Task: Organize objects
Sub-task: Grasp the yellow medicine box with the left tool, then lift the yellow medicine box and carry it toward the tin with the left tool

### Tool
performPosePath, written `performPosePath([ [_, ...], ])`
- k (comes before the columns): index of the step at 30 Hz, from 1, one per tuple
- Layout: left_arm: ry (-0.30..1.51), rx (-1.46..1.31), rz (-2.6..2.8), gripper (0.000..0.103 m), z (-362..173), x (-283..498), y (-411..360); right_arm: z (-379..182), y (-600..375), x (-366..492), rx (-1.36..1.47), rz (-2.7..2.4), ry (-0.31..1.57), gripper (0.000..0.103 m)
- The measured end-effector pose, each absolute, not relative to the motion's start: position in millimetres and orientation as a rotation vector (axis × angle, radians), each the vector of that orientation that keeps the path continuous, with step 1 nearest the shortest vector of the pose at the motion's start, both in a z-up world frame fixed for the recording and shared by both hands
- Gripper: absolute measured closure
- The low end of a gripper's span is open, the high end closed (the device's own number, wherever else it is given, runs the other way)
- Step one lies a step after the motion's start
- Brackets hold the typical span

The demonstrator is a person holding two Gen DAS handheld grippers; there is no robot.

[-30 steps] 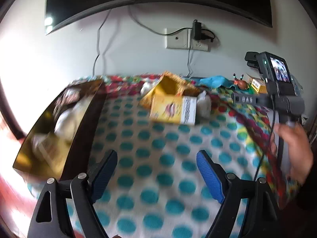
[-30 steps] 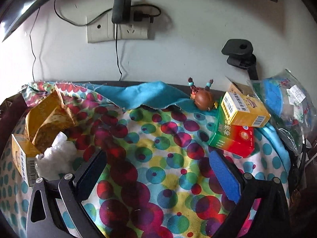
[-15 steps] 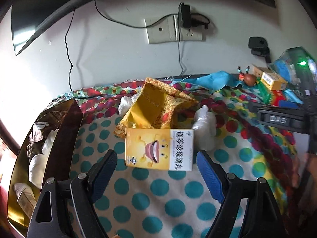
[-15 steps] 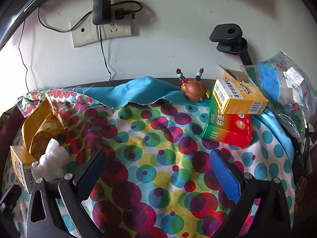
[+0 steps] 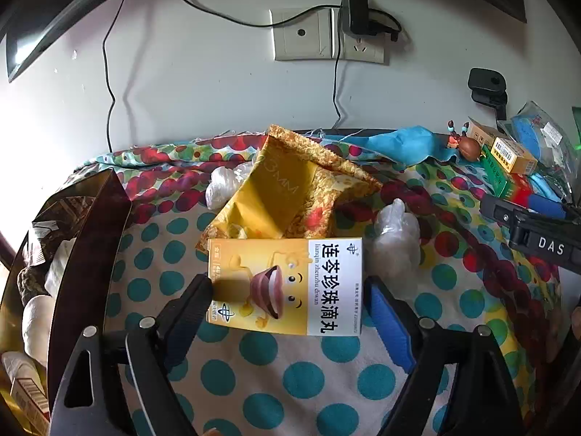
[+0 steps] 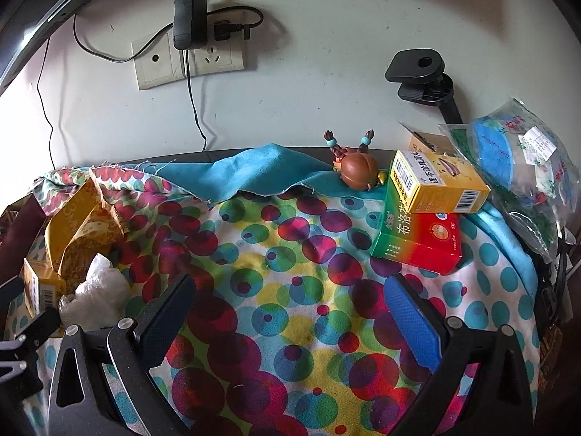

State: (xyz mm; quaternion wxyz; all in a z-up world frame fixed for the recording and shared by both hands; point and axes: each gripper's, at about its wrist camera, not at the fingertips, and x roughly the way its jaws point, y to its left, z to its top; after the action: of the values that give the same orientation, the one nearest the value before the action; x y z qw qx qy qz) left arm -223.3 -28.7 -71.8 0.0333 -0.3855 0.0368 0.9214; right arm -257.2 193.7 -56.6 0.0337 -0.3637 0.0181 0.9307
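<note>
White wall with a socket plate backs a worktop draped in a polka-dot cloth, and a dark tray full of oddments stands along its left edge. Behind the middle lies a crumpled gold bag, with clear plastic wads beside it.

Directly ahead of the left gripper lies the yellow medicine box, flat on the cloth, its long axis running crosswise to the fingers. Those fingers stand wide apart, one tip at each short end of the box, the left tip touching or nearly so, the right just beside. A squeeze along the long axis looks like the next step.

Farther right, the right gripper hangs with fingers spread over bare cloth, well apart from that box; ahead of it sit a red-green box topped by a smaller yellow carton, and a small brown crab figure. So the left hand is clearly the nearer.
</note>
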Motion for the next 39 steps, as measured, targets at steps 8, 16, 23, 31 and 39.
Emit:
performPosePath([
  [8, 0.024, -1.253, 2.835, 0.014, -74.2, -225.6, -61.6, -54.1, 194.8, -256.5, -1.097, 2.870, 0.051, 0.000],
  [16, 0.026, -1.396, 2.816, 0.012, -93.4, -242.9, -69.5, -52.5, 190.7, -257.5, -1.099, 2.886, 0.034, 0.000],
  [23, -0.043, -1.322, 2.858, 0.089, -85.5, -242.4, -77.6, -52.1, 186.4, -257.5, -1.085, 2.895, 0.008, 0.000],
  [31, 0.005, -1.167, 2.969, 0.056, -55.8, -223.4, -84.5, -52.8, 184.1, -257.5, -1.079, 2.894, -0.005, 0.000],
  [39, -0.112, -1.338, 3.122, 0.000, -31.0, -279.9, -73.0, -53.6, 183.8, -256.8, -1.081, 2.904, -0.006, 0.000],
])
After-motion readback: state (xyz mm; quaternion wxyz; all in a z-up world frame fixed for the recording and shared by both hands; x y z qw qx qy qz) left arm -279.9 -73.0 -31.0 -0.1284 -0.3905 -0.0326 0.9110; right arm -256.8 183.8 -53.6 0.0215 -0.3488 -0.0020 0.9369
